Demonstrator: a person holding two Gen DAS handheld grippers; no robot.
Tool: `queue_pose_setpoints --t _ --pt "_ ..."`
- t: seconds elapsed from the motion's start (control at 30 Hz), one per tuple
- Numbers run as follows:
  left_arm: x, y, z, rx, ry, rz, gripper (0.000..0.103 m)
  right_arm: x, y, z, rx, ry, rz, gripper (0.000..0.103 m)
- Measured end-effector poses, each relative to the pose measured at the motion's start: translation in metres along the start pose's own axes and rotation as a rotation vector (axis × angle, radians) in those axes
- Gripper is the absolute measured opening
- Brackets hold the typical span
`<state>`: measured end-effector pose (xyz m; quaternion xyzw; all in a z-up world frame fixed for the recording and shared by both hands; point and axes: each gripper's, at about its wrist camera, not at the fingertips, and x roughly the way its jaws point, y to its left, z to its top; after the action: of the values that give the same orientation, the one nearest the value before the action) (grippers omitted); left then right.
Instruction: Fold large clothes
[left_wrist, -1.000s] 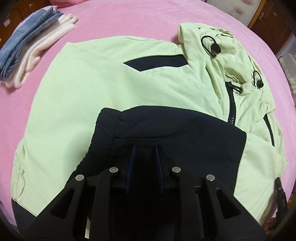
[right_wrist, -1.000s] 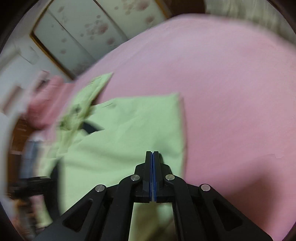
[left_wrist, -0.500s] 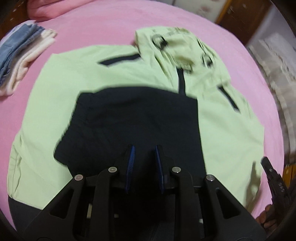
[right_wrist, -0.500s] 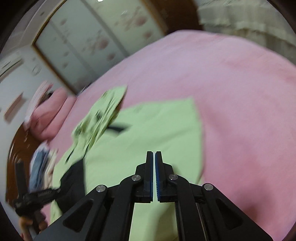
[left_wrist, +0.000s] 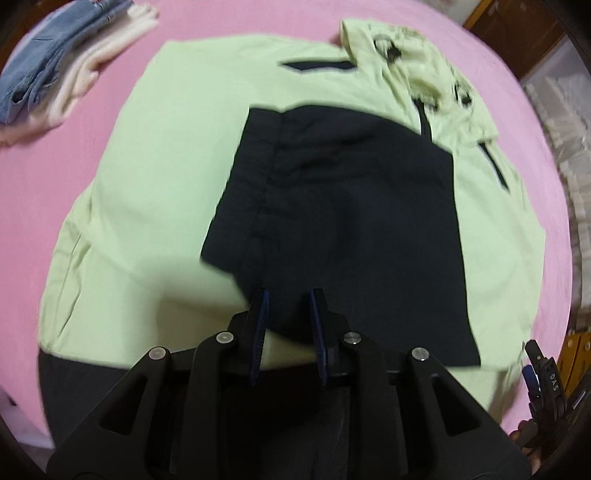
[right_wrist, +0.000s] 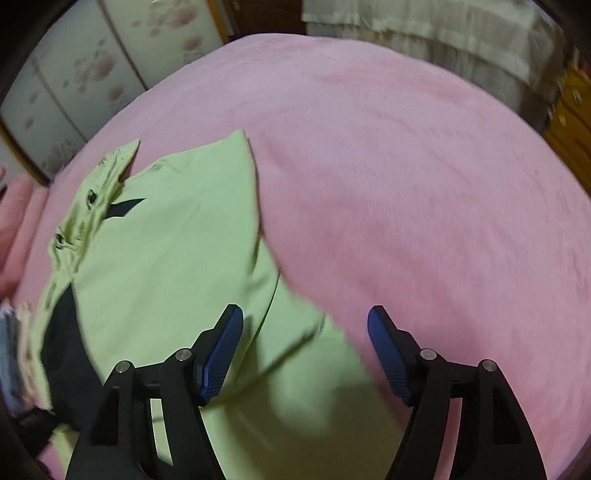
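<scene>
In the left wrist view, the left gripper (left_wrist: 287, 321) is clamped on the dark sleeve (left_wrist: 340, 206) of the light green jacket (left_wrist: 166, 177), which lies spread on the pink bed (left_wrist: 229, 18); folded clothes (left_wrist: 55, 70) sit at the far left. In the right wrist view, the right gripper (right_wrist: 304, 350) has just been opening, jaws wide with nothing gripped, above the jacket's edge.
</scene>
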<state>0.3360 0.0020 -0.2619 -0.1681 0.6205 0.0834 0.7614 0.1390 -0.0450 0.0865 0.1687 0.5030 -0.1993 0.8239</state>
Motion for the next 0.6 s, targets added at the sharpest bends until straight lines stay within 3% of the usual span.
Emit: queue_pose_setpoints --t 0.13,0.17,0.43,0.6 --pt "-0.006 -0.006 -0.021 0.038 0.133 0.013 0.021 -0.035 0.02 -0.031 0.016 0.104 -0.051 0.082" --pt "-0.007 -0.007 -0.028 0.042 0.16 0.009 0.021 -0.055 0.011 -0.037 0.015 0.132 -0.039 0.083" --pt "-0.026 -0.003 -0.075 0.097 0.308 0.035 0.021 -0.097 0.073 -0.113 -0.097 0.348 0.128 0.083" --pt "-0.055 -0.001 -0.067 0.204 0.343 0.066 0.021 -0.116 0.107 -0.128 -0.232 0.497 0.167 0.083"
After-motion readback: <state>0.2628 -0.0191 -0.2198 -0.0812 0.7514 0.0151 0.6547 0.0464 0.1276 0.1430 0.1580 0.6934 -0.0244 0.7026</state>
